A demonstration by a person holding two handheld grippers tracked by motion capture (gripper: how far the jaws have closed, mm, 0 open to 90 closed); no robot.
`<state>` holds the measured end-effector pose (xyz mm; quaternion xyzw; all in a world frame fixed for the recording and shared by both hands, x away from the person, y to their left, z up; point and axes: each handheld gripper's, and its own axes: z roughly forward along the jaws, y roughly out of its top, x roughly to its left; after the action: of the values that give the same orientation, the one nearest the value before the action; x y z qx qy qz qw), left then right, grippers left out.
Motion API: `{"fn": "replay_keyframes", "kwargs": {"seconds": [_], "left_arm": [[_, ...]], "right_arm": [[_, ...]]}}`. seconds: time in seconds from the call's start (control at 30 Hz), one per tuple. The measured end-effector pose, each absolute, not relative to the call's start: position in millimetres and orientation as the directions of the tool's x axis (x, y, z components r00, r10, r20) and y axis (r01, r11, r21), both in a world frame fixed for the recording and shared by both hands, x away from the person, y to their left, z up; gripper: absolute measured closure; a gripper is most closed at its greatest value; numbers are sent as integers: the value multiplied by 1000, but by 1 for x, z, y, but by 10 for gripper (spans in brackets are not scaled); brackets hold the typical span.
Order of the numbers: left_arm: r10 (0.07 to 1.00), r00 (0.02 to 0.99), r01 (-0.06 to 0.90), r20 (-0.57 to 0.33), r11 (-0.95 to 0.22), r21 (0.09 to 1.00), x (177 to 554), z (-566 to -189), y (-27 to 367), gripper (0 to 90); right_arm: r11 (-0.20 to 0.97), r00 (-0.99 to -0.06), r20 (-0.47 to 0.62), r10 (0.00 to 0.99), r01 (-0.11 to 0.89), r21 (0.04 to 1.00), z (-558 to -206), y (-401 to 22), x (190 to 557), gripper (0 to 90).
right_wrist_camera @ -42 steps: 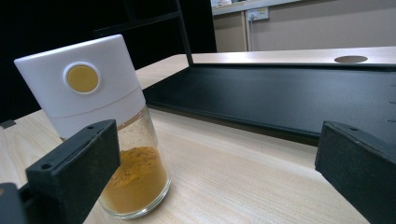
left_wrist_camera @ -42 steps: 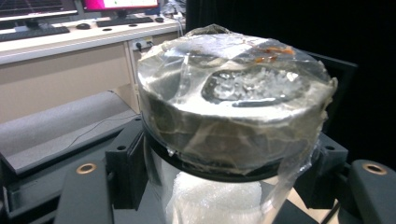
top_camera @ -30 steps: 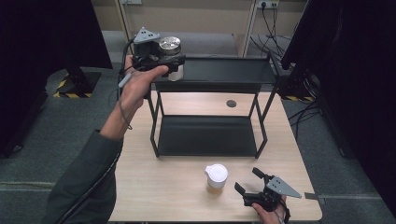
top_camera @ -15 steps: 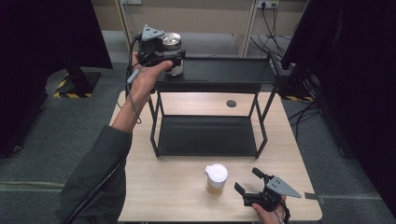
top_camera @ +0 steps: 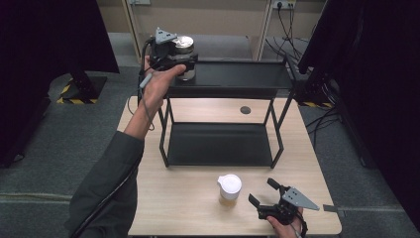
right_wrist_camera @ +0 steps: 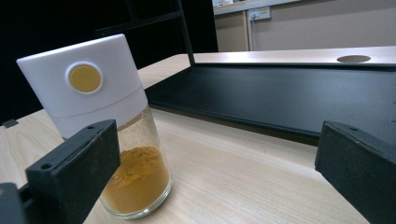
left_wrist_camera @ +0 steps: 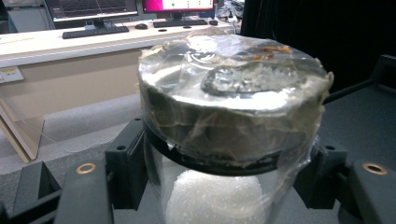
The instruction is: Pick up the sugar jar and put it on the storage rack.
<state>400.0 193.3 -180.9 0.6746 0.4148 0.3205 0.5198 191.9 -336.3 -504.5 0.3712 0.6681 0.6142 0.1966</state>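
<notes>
My left gripper is shut on a glass jar at the left end of the black rack's top shelf. The jar has a metal lid wrapped in clear film and white granules inside; the black jaws press on its sides just below the lid. Whether it rests on the shelf I cannot tell. My right gripper lies open near the table's front right. A spice jar with a white cap stands just left of it. In the right gripper view that jar holds yellow powder and stands ahead of the left jaw, outside the gap.
The rack's lower shelf lies bare in the middle of the wooden table. A round cable hole is behind it. Dark curtains hang on both sides, and cables trail on the floor at the back right.
My left hand has carried the jar a little farther back along the rack's top left end. The right gripper and the spice jar have stayed put.
</notes>
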Motion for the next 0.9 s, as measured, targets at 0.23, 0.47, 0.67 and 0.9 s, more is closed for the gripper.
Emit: {"fn": "replay_keyframes", "kwargs": {"seconds": [0.23, 0.47, 0.67, 0.9], "left_arm": [[906, 424, 204, 4, -99, 974, 394, -184, 192, 138], [914, 406, 193, -7, -79, 978, 383, -188, 193, 13], [903, 429, 182, -15, -70, 981, 374, -193, 198, 0], [882, 471, 172, -27, -62, 983, 359, -202, 203, 0]], "right_arm": [[-32, -647, 196, 737, 256, 966, -505, -336, 192, 4], [-32, -647, 196, 737, 256, 966, -505, -336, 192, 4], [-32, -647, 197, 737, 258, 966, -505, -336, 192, 4], [-33, -646, 197, 737, 257, 966, -505, -336, 192, 4]]}}
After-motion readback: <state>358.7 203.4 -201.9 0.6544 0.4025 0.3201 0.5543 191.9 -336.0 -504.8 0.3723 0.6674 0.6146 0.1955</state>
